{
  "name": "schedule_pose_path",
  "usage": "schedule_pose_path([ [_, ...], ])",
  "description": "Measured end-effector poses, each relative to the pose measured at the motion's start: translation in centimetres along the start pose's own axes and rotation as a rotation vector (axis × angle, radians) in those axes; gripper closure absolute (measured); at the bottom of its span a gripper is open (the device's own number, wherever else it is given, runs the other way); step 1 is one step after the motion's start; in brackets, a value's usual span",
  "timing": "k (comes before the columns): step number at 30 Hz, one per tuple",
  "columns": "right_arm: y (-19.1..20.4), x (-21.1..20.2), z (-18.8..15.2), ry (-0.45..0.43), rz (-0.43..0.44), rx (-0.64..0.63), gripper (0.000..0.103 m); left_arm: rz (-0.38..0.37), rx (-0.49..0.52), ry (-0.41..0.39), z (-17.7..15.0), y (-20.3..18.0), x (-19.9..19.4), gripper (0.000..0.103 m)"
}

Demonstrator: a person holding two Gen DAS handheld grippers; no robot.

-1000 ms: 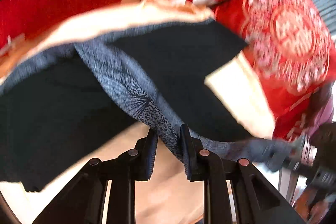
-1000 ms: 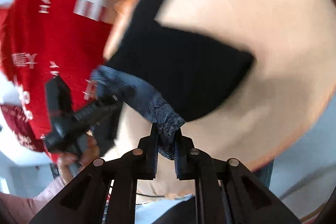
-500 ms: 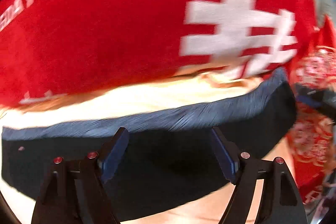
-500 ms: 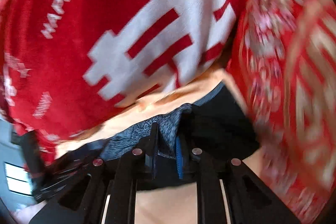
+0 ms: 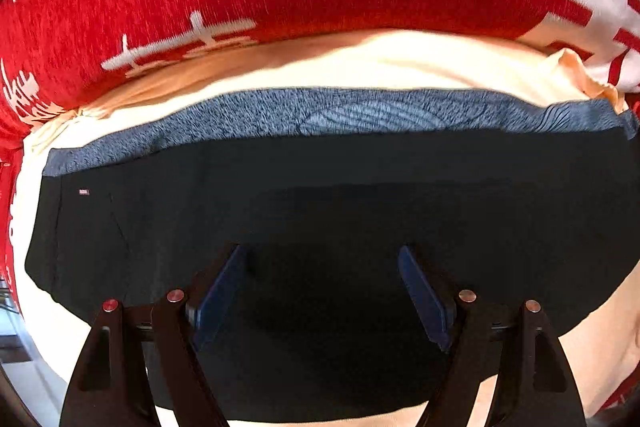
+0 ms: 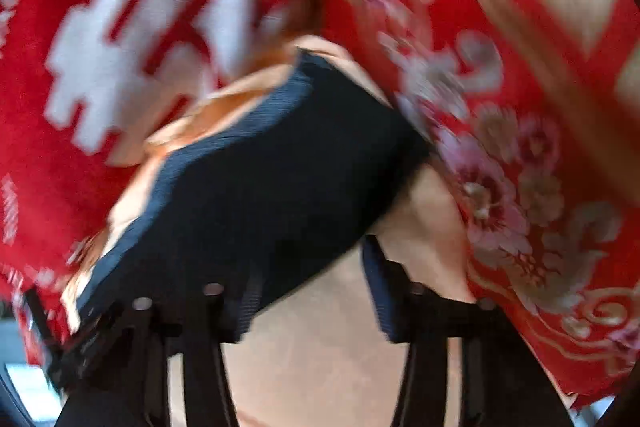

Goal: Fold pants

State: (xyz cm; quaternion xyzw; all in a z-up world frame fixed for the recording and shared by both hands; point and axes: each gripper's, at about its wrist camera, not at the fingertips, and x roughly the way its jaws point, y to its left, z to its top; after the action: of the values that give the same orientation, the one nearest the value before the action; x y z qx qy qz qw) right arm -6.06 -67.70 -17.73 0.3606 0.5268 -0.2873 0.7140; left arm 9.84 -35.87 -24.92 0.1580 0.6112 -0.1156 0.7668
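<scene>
Both claws have let go: the left claw [image 5: 322, 291] and right claw [image 6: 308, 303] gape empty over the black pants with grey-blue waistband [image 5: 320, 195], lying folded flat just ahead on cream bedding [image 5: 360, 67]; this fold looks done.

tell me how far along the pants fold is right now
Done: the black pants lie flat on the cream sheet as a compact doubled band, the grey-blue waistband along the far edge. In hand: nothing; the left tongs and right tongs both stand open, gripping no cloth. Left: perhaps one more fold or some smoothing; the blurred right view leaves that end unclear.
</scene>
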Motion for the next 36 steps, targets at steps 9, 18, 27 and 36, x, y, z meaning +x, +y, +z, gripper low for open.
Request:
schedule_pose_path([
  [9, 1.4, -1.0, 0.0, -0.066, -0.135, -0.150, 0.083, 0.047, 0.000, 0.017, 0.6, 0.1, 0.5, 0.009],
  [18, 3.9, -6.1, -1.8, -0.114, -0.002, -0.294, 0.071, -0.002, 0.108, -0.083, 4.5, -4.4, -2.3, 0.009],
  [27, 12.1, 5.6, 1.2, 0.004, 0.026, -0.527, 0.071, 0.005, 0.050, -0.120, 8.1, -6.3, 1.4, 0.007],
  [36, 6.7, 4.8, 5.4, -0.101, -0.226, -0.449, 0.088, 0.130, -0.097, -0.097, 11.7, 2.8, 1.3, 0.002],
])
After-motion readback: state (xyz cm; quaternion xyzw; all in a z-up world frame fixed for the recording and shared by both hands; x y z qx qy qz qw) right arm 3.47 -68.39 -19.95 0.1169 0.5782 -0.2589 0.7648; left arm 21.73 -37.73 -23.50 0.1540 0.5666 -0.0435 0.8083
